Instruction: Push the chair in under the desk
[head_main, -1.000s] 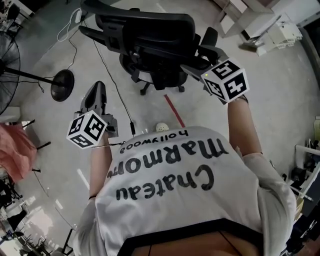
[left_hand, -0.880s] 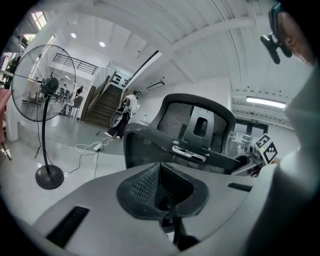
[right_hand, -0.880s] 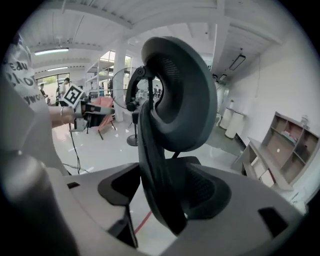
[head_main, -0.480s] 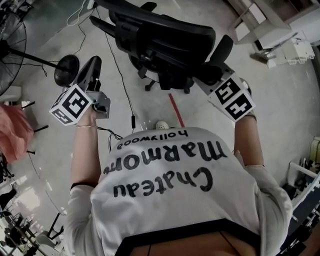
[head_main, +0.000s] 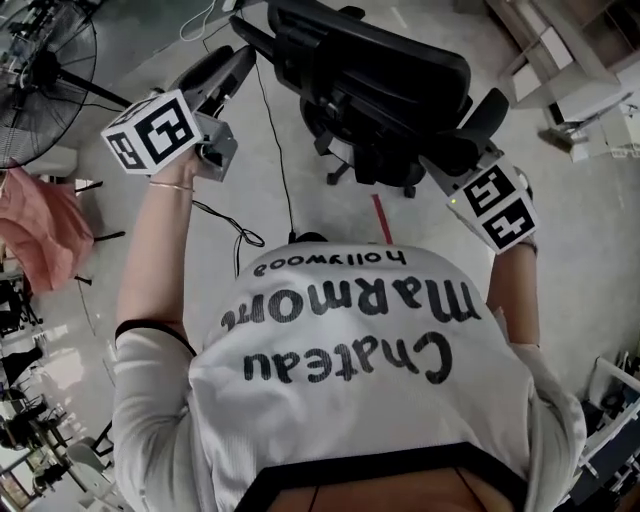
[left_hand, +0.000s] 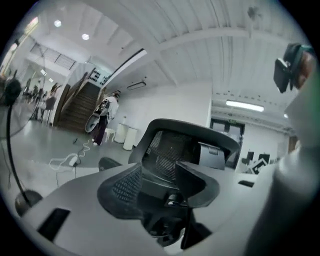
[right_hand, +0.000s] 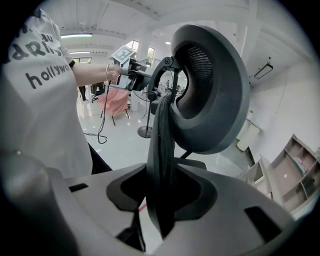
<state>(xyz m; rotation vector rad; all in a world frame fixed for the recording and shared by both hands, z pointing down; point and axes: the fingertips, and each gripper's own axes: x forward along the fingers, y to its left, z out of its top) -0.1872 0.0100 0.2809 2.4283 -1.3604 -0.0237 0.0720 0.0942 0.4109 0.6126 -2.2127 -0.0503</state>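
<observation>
A black mesh-backed office chair (head_main: 380, 90) stands on the concrete floor ahead of me. My right gripper (head_main: 452, 162) is at the right edge of its backrest. In the right gripper view the jaws (right_hand: 161, 195) are closing, and the pads press on the thin black backrest edge (right_hand: 162, 150) between them. My left gripper (head_main: 235, 65) is raised by the chair's upper left side. Its jaws (left_hand: 160, 195) are opening, and nothing is between them. In that view the chair's back (left_hand: 175, 145) stands a short way beyond the jaws, untouched. No desk shows near the chair.
A standing fan (head_main: 40, 60) and a pink cloth (head_main: 45, 240) are on the left. A black cable (head_main: 225, 225) trails over the floor, and a red tape line (head_main: 382, 215) lies below the chair. White shelving (head_main: 560, 70) stands at the upper right.
My left gripper rose from low on the left to the chair's upper left side. My right gripper stayed at the backrest's right edge. The chair now sits further right in the head view.
</observation>
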